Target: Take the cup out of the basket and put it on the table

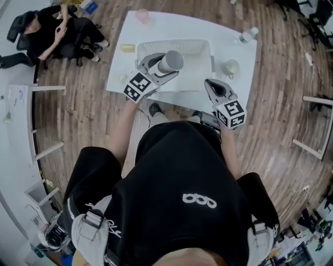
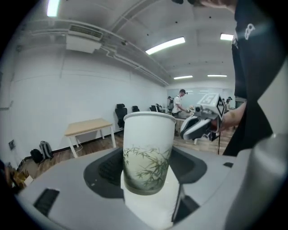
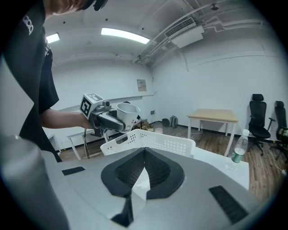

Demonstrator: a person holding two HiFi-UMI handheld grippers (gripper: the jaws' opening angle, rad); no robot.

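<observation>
A white paper cup [image 2: 147, 152] with a green bamboo print stands upright between the jaws of my left gripper [image 2: 149, 182], which is shut on it. In the head view the left gripper [image 1: 165, 67] holds the cup [image 1: 170, 61] in the air over the left part of the white perforated basket [image 1: 200, 49], which stands on the white table [image 1: 156, 26]. My right gripper [image 1: 210, 83] is shut and holds nothing, by the basket's front right corner. In the right gripper view its jaws [image 3: 143, 173] meet in front of the basket [image 3: 155, 141], and the cup [image 3: 127, 113] is in sight above the basket's left end.
On the table stand a pale mug [image 1: 230, 67] right of the basket, a plastic bottle [image 1: 248, 34] at the far right corner, a pink cup [image 1: 142, 15] at the far edge and a small yellow thing [image 1: 127, 48] left of the basket. A person sits on a chair at the far left.
</observation>
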